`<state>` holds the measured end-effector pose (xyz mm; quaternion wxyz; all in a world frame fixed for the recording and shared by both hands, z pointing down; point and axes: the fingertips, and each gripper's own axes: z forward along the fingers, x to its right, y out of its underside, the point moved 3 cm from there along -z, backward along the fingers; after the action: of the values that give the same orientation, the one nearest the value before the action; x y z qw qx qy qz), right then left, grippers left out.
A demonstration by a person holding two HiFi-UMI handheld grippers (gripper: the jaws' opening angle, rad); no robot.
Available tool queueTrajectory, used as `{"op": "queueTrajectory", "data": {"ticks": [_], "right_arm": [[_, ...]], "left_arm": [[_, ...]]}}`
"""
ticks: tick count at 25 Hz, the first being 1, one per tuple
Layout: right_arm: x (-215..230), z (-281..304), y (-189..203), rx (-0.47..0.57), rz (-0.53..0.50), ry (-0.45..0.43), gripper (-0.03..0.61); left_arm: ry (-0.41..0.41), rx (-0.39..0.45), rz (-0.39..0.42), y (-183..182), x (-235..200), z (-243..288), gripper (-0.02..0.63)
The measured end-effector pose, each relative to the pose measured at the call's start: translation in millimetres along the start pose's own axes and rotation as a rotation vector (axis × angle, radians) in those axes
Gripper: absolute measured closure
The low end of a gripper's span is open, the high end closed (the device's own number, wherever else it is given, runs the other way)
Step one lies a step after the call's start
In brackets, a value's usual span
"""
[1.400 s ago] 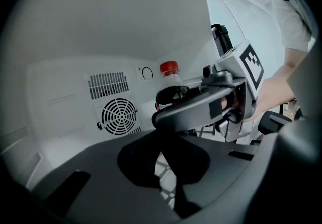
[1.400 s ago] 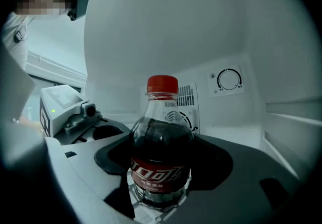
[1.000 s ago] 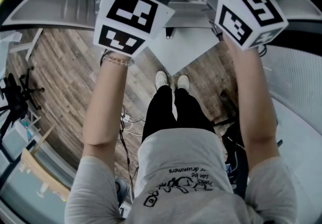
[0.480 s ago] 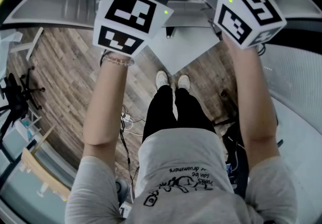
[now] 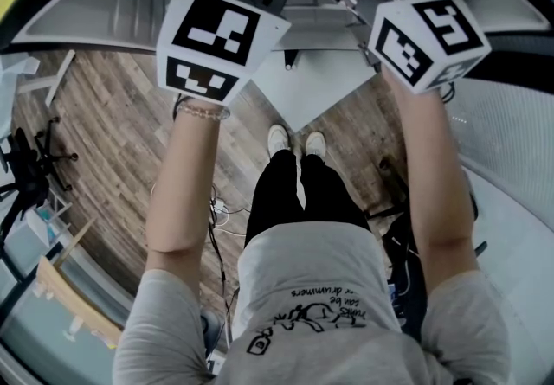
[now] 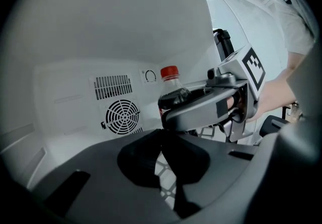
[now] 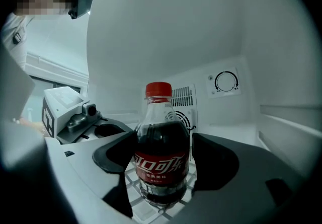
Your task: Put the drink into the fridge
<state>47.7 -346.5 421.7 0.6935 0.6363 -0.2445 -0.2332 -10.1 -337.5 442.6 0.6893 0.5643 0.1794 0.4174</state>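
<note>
A cola bottle (image 7: 161, 152) with a red cap and red label stands upright on the wire shelf (image 7: 132, 180) inside the white fridge. My right gripper (image 7: 162, 167) has its dark pads either side of the bottle's body. Its jaws are opening, and a thin gap shows at the right pad. The left gripper view shows the bottle (image 6: 170, 84) behind the right gripper (image 6: 201, 102). My left gripper (image 6: 163, 140) is just left of it over the shelf, pads closed together on nothing. In the head view only the marker cubes (image 5: 216, 41) (image 5: 424, 33) show.
The fridge's back wall carries a round fan grille (image 6: 122, 116), a slotted vent and a dial (image 7: 226, 81). A side-wall ledge (image 7: 289, 117) runs on the right. Below, in the head view, are the person's feet on a wooden floor (image 5: 112, 141) with cables.
The left marker cube has shifted slightly up and to the left. The right cube has barely moved.
</note>
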Motion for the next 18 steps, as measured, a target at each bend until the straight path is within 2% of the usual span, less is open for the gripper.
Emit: {"op": "queueTrajectory", "data": {"ticks": [10,14,18], "right_arm": [[-3.9,-27.3,-0.1,-0.025,0.011,0.026,0.227],[-10.0,-39.7,2.0,-0.047,0.026,0.033,0.227],[-15.7,-54.3,-2.4,-0.074,0.048,0.043,0.227]], "left_arm": [[-0.021,0.061,-0.102,-6.5,11.1,-19.5,0.611],[0.002,0.094,-0.174,-10.7,18.6,-31.2,0.611],[0.004,0.126,-0.212,-21.2,25.2,-47.9,0.611]]}}
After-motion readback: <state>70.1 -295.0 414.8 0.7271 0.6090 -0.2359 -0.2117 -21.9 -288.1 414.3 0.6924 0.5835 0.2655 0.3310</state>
